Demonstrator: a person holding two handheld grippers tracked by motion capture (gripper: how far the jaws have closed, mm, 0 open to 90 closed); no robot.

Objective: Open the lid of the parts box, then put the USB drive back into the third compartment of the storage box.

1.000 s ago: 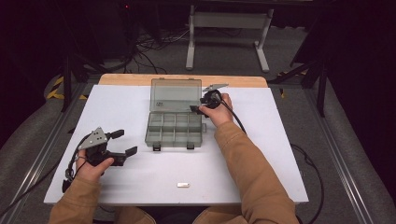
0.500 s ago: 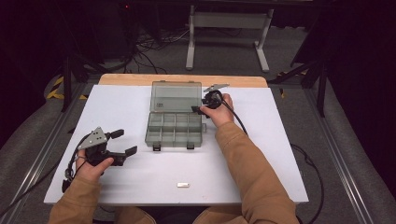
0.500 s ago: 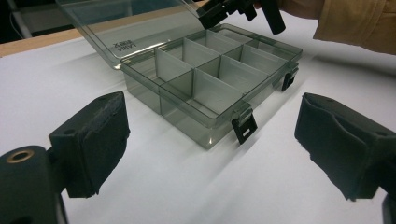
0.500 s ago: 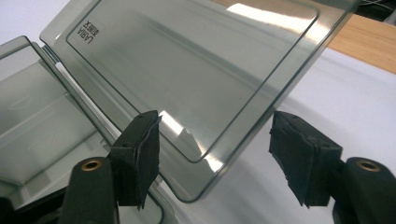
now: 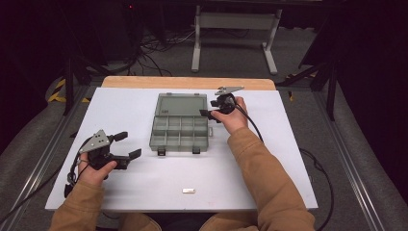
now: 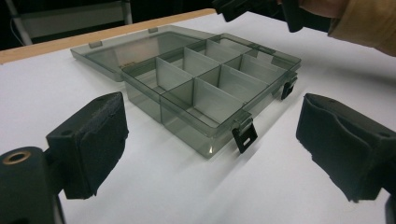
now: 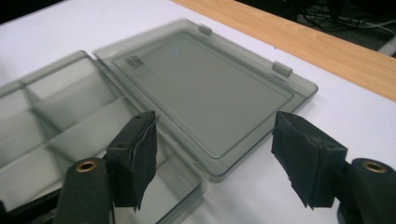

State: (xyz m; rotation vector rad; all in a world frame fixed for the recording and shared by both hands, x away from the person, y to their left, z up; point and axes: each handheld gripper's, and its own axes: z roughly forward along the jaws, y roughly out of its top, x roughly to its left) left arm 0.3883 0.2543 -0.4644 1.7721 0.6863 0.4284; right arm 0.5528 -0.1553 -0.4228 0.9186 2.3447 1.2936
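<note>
A smoky clear compartment box (image 5: 180, 130) lies open mid-table, its lid (image 5: 183, 105) flat behind it and its several compartments empty. My right gripper (image 5: 209, 108) hovers at the box's right rear corner, pointing left. In the right gripper view its jaws (image 7: 215, 126) stand open over the lid (image 7: 201, 88) with nothing between the pads, and they have just been opening a little further. My left gripper (image 5: 130, 144) rests on the table left of the box, open and empty. In the left gripper view it (image 6: 212, 109) faces the box's front latches (image 6: 245, 135).
A small pale metal piece (image 5: 188, 191) lies near the table's front edge. The white sheet (image 5: 288, 159) covers the table, with a wooden strip (image 5: 187, 83) along the back. Cables trail from both grippers; dark floor and a stand lie beyond.
My right gripper has lifted slightly and drifted to the right, off the box's corner. The left hand and the box have stayed put.
</note>
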